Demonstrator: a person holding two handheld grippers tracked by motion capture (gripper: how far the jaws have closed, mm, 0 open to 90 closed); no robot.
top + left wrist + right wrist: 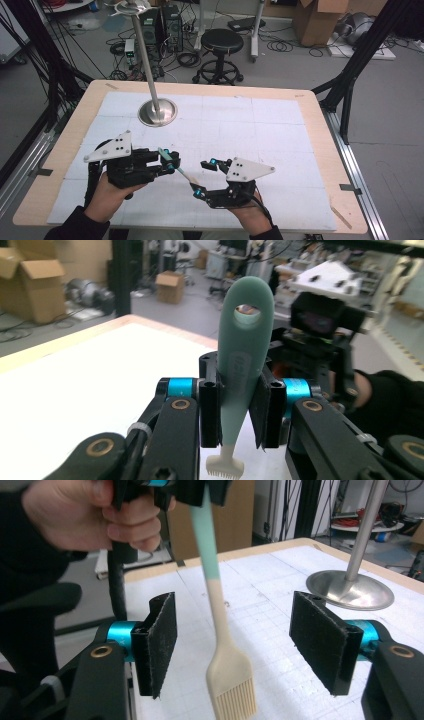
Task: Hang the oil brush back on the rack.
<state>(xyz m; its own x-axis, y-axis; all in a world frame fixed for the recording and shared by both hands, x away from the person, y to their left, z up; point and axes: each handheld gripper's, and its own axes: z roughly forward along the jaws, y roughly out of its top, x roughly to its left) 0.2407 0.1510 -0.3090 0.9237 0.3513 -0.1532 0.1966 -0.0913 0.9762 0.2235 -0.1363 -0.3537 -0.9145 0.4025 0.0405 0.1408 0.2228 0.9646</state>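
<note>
Right gripper sits wide open, jaws either side of the basting brush — to take it cleanly, I'd close squarely on the neck above the bristles. Left gripper clamps the green handle, brush slanting over the table, bristles toward the right gripper, hanging-hole end opposite.

Pastry brush: mint-green handle with a hanging hole at its end, cream neck and cream bristle head. Held off the table near its front centre, handle up-left, bristles slanting down to the right, handle clamped between black pads.
</note>
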